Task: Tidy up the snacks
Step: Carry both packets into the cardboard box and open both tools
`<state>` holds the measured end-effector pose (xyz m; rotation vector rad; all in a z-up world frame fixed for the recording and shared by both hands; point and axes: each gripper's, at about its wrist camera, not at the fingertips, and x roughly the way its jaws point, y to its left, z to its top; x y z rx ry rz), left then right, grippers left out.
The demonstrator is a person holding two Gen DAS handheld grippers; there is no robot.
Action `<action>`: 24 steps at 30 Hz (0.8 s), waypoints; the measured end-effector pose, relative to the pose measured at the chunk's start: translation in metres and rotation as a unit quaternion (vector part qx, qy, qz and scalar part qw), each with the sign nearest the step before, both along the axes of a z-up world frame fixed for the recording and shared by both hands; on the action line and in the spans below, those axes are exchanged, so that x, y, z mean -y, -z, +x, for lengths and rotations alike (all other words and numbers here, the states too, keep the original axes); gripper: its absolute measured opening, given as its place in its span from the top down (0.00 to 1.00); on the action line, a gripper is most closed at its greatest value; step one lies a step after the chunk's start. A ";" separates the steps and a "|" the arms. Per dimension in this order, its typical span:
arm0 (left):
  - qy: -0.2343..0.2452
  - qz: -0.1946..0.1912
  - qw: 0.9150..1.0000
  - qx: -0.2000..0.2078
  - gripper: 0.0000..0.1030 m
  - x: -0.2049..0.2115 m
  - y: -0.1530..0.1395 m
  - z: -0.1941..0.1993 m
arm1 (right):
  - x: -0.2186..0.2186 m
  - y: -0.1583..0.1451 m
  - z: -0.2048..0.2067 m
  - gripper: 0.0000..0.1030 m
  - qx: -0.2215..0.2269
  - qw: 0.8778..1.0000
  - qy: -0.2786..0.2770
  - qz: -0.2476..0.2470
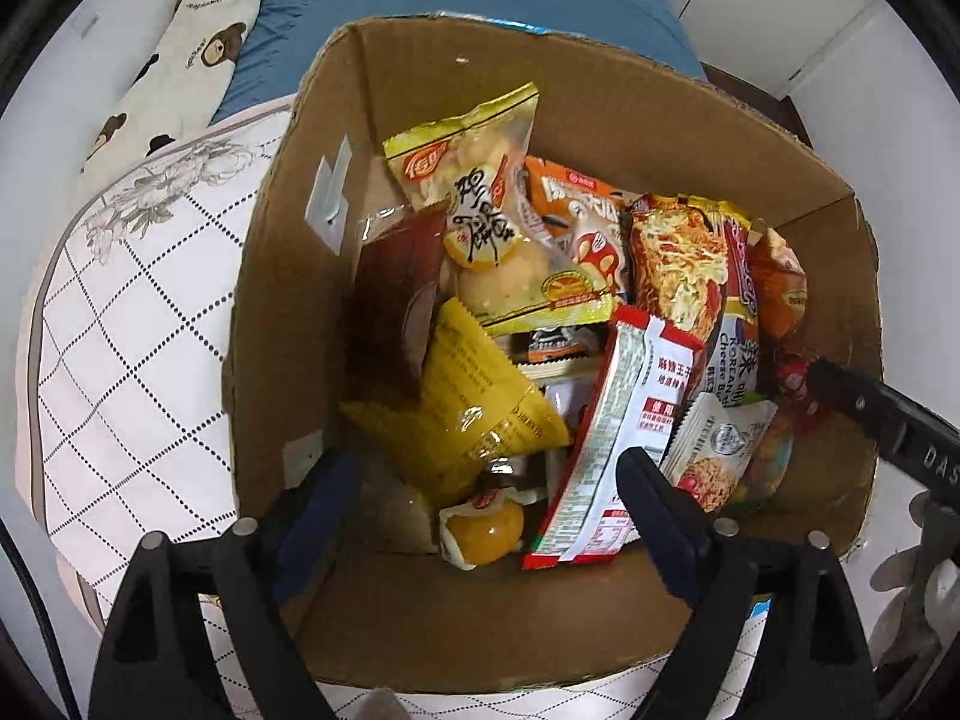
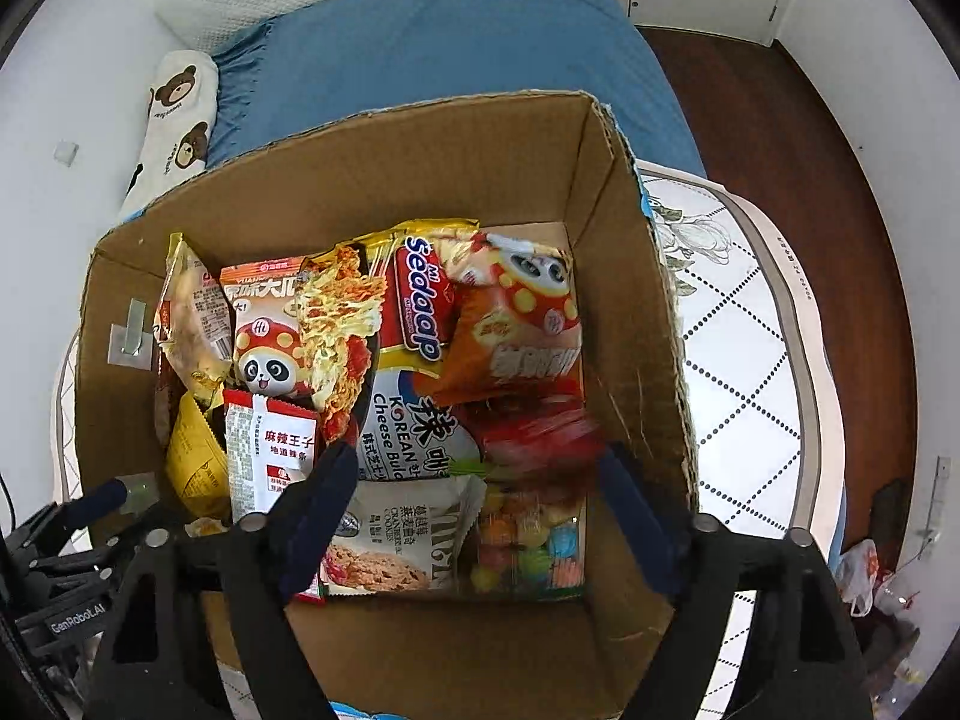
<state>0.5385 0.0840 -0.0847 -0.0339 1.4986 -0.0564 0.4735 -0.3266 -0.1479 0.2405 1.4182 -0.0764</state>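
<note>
Cardboard box [image 2: 636, 324] crammed with snack packets [image 1: 468, 210] – both grippers [image 1: 486, 486] [image 2: 480, 480] spread, empty, above.

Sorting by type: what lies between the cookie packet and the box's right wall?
A clear pack of colourful candies lies between the cookie packet and the cardboard box, in the right wrist view.

A red packet [image 2: 540, 438] is blurred beyond telling.
</note>
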 end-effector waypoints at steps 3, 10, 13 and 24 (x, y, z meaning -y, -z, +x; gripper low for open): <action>0.003 0.000 1.000 0.001 0.11 0.004 0.000 0.001 | -0.004 0.000 -0.004 0.09 -0.002 1.000 -0.008 -0.008; 0.007 0.008 1.000 0.016 0.11 0.012 -0.007 0.000 | -0.016 -0.003 -0.020 0.08 -0.005 1.000 -0.021 -0.014; 0.007 0.010 1.000 0.028 0.11 0.014 -0.014 -0.003 | -0.018 -0.005 -0.027 0.08 -0.001 1.000 -0.021 -0.017; 0.014 0.025 0.995 0.096 0.11 0.018 -0.055 -0.028 | -0.020 -0.035 -0.056 0.04 0.034 0.999 -0.014 -0.027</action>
